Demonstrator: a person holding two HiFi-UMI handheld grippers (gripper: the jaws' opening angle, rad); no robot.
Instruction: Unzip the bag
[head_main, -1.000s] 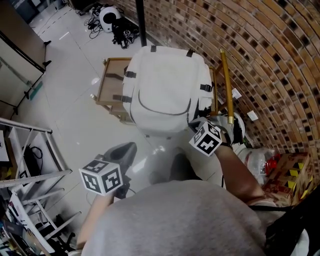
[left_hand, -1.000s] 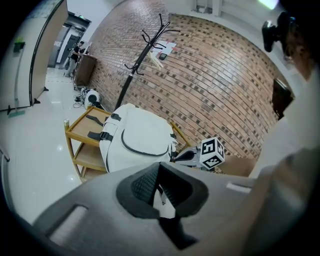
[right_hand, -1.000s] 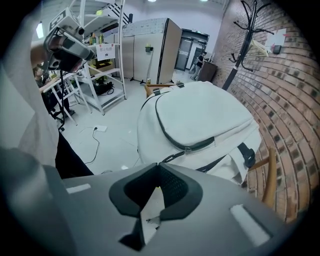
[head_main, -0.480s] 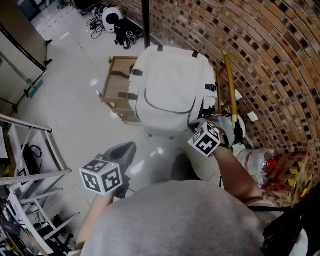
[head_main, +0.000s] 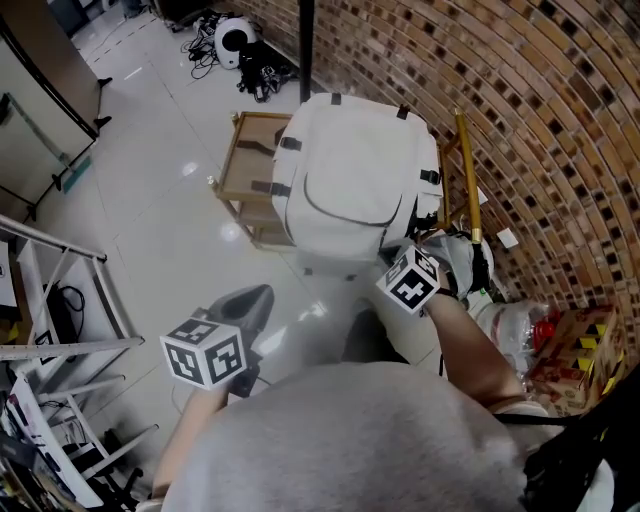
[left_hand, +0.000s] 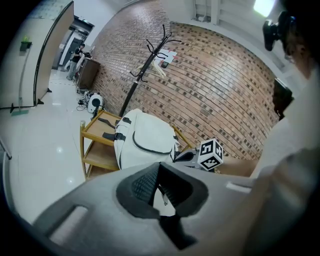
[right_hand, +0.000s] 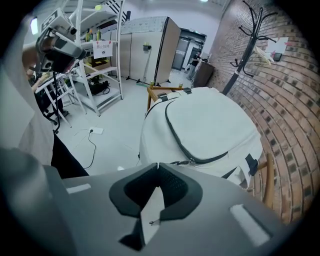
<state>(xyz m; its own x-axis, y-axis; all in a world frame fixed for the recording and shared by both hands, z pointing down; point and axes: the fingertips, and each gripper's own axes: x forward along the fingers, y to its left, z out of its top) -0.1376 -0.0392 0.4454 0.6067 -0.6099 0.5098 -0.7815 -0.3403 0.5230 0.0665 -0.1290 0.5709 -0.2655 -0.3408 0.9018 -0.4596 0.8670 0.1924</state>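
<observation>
Your white bag (head_main: 355, 190) sits on the wooden trolley (head_main: 240, 160) beside the brick wall (head_main: 540, 120) and hides most of its top shelf. Your own torso (head_main: 350, 440) blocks both forearms in the head view. Your right gripper (right_hand: 157, 165) is pressed together and empty at the bag's near corner. Your left gripper (left_hand: 159, 165) is also closed, well short of the bag. The small zip pull (right_hand: 191, 160) lies just beyond the right tips.

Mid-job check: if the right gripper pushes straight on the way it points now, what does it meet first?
The right gripper, jaws together, would probably meet the white fabric backpack first, at its lower front near the dark zipper pull; how far off is unclear.
</observation>
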